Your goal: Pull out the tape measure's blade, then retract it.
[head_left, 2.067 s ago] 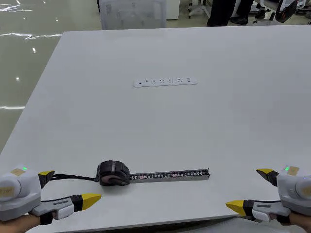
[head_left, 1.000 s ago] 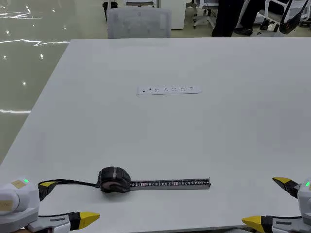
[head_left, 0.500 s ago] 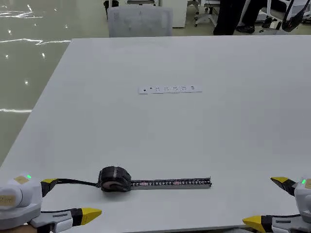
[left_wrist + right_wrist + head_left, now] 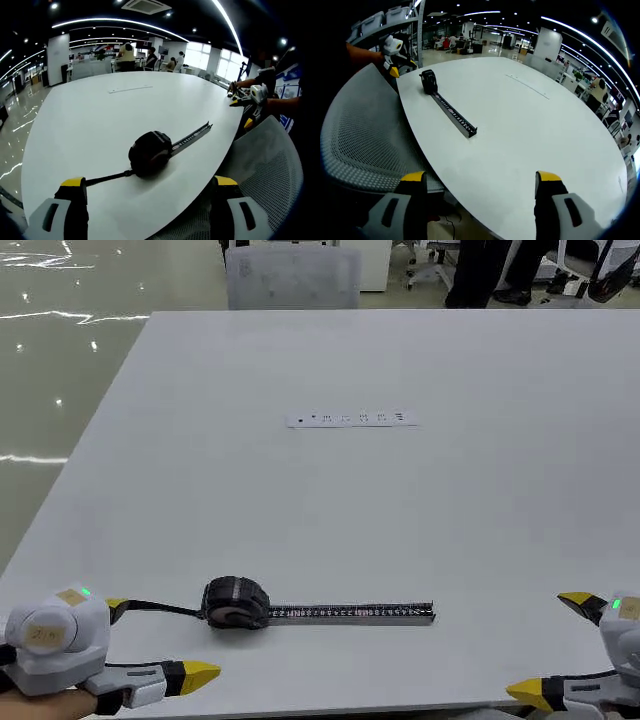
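Both sets of jaws are spread wide and hold nothing. Left gripper (image 4: 158,638) sits at the near left table (image 4: 350,500) edge, just beside the tape measure's strap (image 4: 160,609). Right gripper (image 4: 550,646) is at the near right edge, well apart from the blade tip (image 4: 430,614).

Case (image 4: 235,602) lies on the table close to the near edge. Blade (image 4: 350,614) is already out, flat on the surface, pointing right. I read that as pull done, retract pending.

Risks:
- Lock released with the case unclamped: the spring yanks the light case along the blade, so it skids or spins, maybe off the near edge.
- Left jaws close on the strap, not the case: it drags, no control.
- Uncontrolled rewind: the hook slams the case.
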